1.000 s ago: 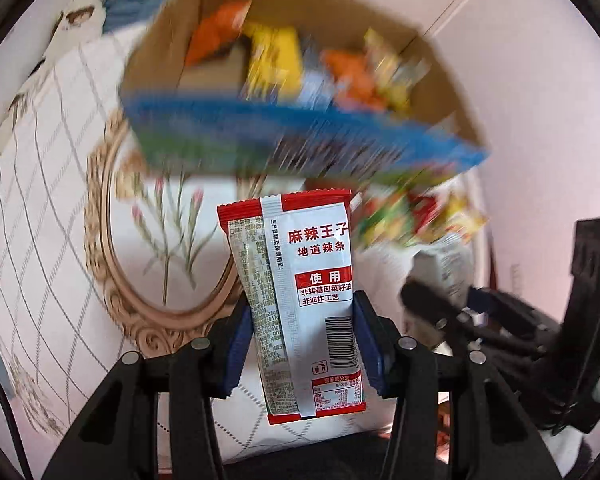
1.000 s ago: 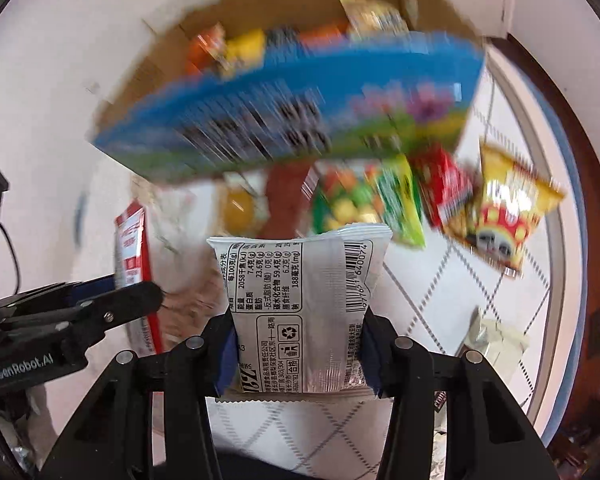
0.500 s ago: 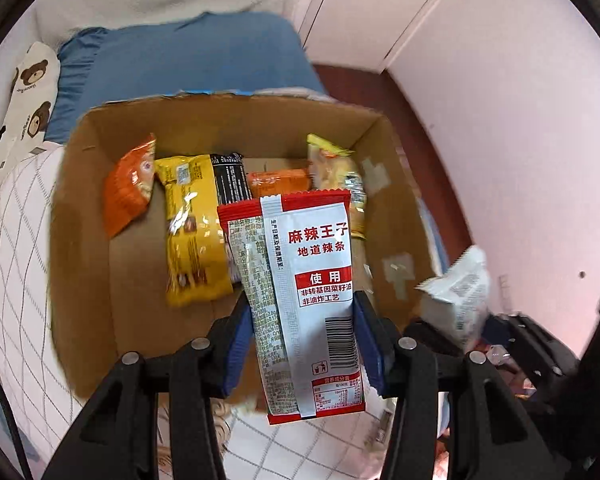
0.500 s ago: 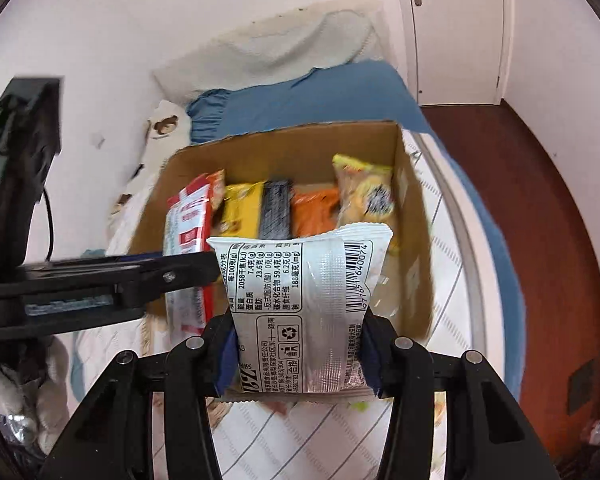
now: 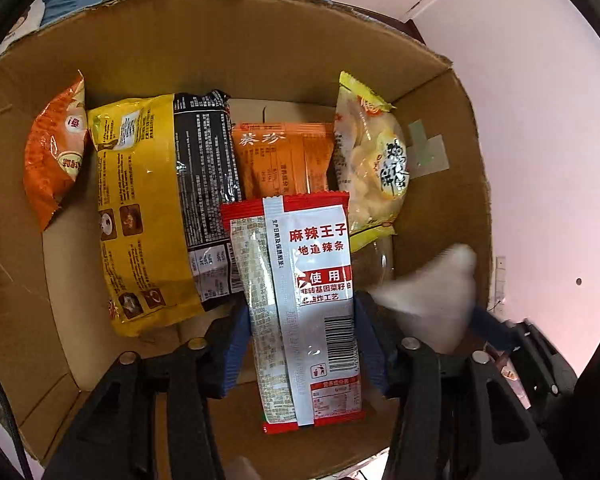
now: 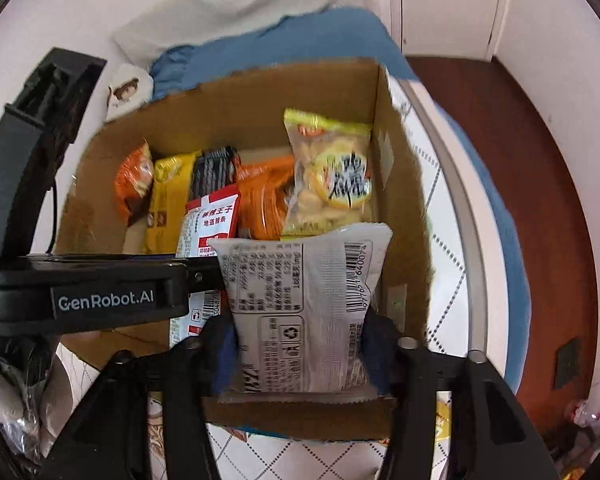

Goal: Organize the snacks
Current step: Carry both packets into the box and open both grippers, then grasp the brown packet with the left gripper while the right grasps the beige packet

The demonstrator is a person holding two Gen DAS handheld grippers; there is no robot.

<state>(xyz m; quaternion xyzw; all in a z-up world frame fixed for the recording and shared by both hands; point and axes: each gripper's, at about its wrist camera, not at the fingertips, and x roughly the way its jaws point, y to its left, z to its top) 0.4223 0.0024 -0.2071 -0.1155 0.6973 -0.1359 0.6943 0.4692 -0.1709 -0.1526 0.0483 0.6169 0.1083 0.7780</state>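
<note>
Your left tool (image 5: 300,332) is clamped on the red-and-white spicy strip packet (image 5: 300,320), its blue pads pressing the packet's two long edges about halfway up, so the packet stands upright between the fingers with its barcode end toward you. It hangs over the open cardboard box (image 5: 260,40), just in front of the snacks already lying on the box floor: an orange chip bag (image 5: 54,148) by the left wall, a yellow-and-black packet (image 5: 156,208) next to it, an orange sachet (image 5: 284,156) at the middle, and a yellow-trimmed clear bag of pale crackers (image 5: 370,160) leaning by the right wall. Whether the red packet touches any of them you cannot tell. Your right tool (image 6: 300,340) is clamped on a silver-white snack packet (image 6: 304,312), gripped by its lower sides, printed back facing the camera, upright and held above the near wall of the box, toward its right-hand side. In the left wrist view that packet shows only as a pale blur at the right rim of the box. From the right wrist view the left tool reaches in from the left, beside the silver packet, with the red packet just left of it. The box sits on a white bench cloth with a diamond grid (image 6: 444,280), and a blue fabric (image 6: 260,52) lies behind it.
</note>
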